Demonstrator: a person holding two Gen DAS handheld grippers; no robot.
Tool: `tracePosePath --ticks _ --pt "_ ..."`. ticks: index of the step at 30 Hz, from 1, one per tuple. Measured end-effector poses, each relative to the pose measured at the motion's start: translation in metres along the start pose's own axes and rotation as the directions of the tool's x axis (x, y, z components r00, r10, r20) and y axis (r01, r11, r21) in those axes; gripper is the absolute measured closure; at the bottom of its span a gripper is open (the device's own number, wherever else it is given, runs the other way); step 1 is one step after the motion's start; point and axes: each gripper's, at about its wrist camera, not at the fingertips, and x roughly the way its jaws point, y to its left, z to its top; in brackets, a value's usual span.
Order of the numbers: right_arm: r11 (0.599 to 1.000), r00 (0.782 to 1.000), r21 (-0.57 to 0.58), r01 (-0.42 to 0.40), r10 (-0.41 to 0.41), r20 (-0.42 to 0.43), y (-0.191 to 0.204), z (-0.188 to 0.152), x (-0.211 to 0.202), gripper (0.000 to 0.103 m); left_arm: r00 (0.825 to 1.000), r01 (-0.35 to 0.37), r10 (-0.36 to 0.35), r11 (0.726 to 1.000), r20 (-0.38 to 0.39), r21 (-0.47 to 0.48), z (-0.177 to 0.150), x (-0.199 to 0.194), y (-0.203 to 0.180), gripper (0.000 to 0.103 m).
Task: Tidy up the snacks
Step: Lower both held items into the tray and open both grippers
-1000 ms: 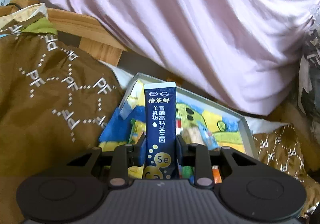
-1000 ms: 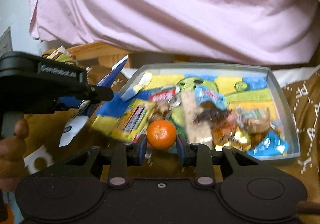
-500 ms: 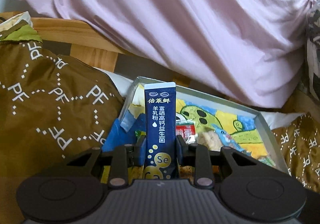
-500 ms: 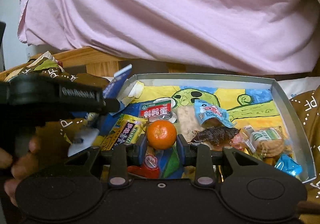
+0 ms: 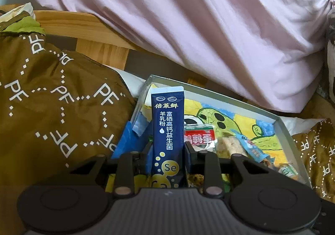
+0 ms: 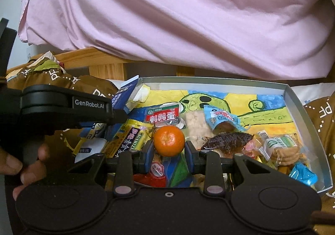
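Observation:
My left gripper (image 5: 167,147) is shut on a tall dark-blue powder sachet (image 5: 167,126) with Chinese print, held upright above the left end of the metal tray (image 5: 284,128). My right gripper (image 6: 169,149) is shut on a small orange mandarin (image 6: 169,140) above the tray's (image 6: 293,96) near left part. The tray has a cartoon-painted bottom and holds several wrapped snacks: a red-label pack (image 6: 163,115), a yellow pack (image 6: 129,140), a light-blue pack (image 6: 222,117), a dark dried piece (image 6: 228,139). The left gripper's body (image 6: 62,107) and the sachet (image 6: 123,96) show at left in the right wrist view.
A brown quilt with white "PF" print (image 5: 52,109) lies left and right of the tray. A person in a pink shirt (image 6: 178,14) sits right behind the tray. A wooden frame (image 5: 94,31) runs behind the quilt. A hand (image 6: 25,163) grips the left handle.
Both grippers have moved forward over the tray, keeping their items. The left gripper with the sachet has shifted right, toward the tray's left edge.

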Motion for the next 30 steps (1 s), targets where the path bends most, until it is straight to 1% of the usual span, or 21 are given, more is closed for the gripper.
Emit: tracePosePath --ticks 3,7,12,15,17,21,24,28,30 --pt "1.000 1.000 0.005 0.001 -0.001 0.001 0.000 -0.001 0.001 0.069 1.000 -0.011 0.011 1.000 0.000 0.026 -0.002 0.004 -0.002 0.070" --pt "1.000 1.000 0.011 0.003 -0.003 0.001 0.001 -0.004 0.003 0.069 0.999 -0.036 0.035 0.995 0.009 0.092 -0.003 0.009 -0.008 0.070" --pt "1.000 1.000 -0.005 0.011 -0.011 -0.003 0.004 -0.008 0.006 0.069 0.999 -0.033 0.033 0.995 0.006 0.095 -0.002 0.016 -0.007 0.070" --pt "1.000 1.000 -0.019 0.019 -0.019 -0.003 0.006 -0.009 0.007 0.068 0.999 -0.035 0.036 0.994 -0.013 0.105 -0.005 0.023 -0.005 0.070" --pt "0.999 1.000 -0.030 0.025 -0.025 -0.002 0.008 -0.009 0.008 0.068 0.999 -0.038 0.042 0.993 -0.034 0.111 -0.008 0.027 -0.005 0.069" --pt "0.998 0.999 -0.051 0.036 -0.036 -0.001 0.011 -0.009 0.009 0.067 0.997 -0.059 0.064 0.987 -0.034 0.147 -0.011 0.030 -0.009 0.068" --pt "0.997 0.999 -0.061 0.042 -0.042 0.002 0.012 -0.009 0.010 0.067 0.997 -0.058 0.065 0.988 -0.040 0.141 -0.011 0.031 -0.007 0.067" --pt "0.997 0.999 -0.068 0.047 -0.047 0.004 0.013 -0.009 0.011 0.067 0.997 -0.046 0.052 0.993 -0.049 0.110 -0.011 0.032 -0.002 0.066" --pt "0.996 0.999 -0.072 0.052 -0.051 0.006 0.014 -0.009 0.011 0.066 0.997 -0.045 0.051 0.993 -0.052 0.105 -0.011 0.033 -0.002 0.065"
